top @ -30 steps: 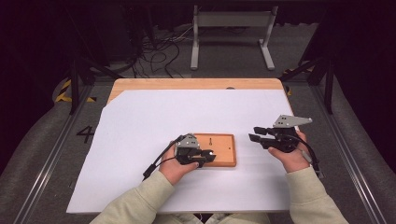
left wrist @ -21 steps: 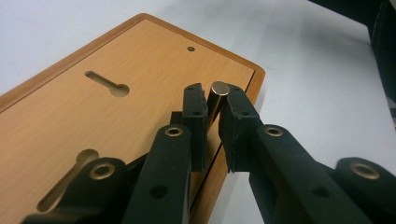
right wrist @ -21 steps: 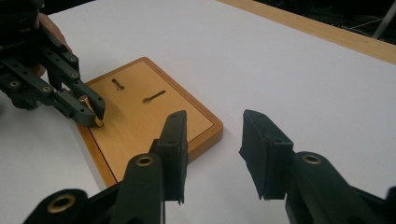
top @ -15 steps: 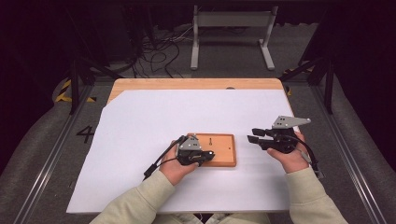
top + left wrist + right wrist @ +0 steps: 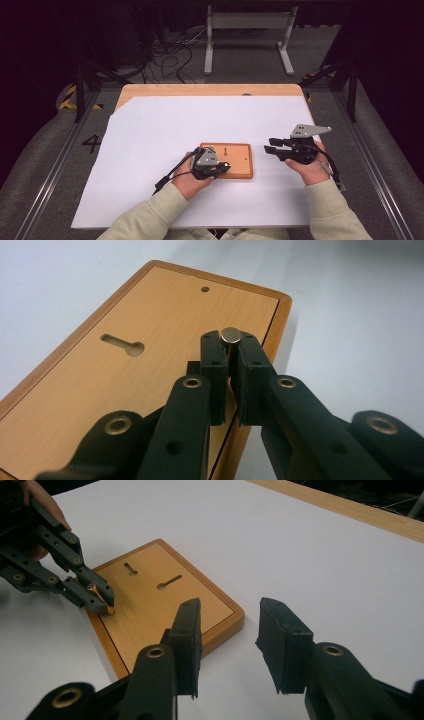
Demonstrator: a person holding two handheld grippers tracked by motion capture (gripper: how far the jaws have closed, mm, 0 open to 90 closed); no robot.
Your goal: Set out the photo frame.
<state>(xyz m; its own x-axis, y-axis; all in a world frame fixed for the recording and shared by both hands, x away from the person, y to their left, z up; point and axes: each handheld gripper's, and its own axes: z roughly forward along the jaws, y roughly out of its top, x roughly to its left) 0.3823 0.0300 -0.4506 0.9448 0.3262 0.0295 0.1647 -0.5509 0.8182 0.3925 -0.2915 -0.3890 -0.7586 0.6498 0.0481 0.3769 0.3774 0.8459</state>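
A flat wooden board (image 5: 239, 161) with two keyhole slots (image 5: 169, 582) lies on the white sheet in front of the person. My left gripper (image 5: 230, 354) is over the board's near left corner. Its jaws have just been closing and are now shut on a small brass pin (image 5: 230, 334) that stands on the wood (image 5: 125, 385). In the right gripper view the pin (image 5: 99, 598) leans between those jaws. My right gripper (image 5: 227, 625) hovers just right of the board (image 5: 150, 615), open, with nothing between its fingers. The high view shows the left gripper (image 5: 222, 169) and the right gripper (image 5: 270, 145).
The white sheet (image 5: 165, 130) covers most of a wooden tabletop (image 5: 210, 90). Beyond the far edge stand a metal frame (image 5: 247, 30) and loose cables (image 5: 170, 55) on the floor. Rails run along both sides of the table.
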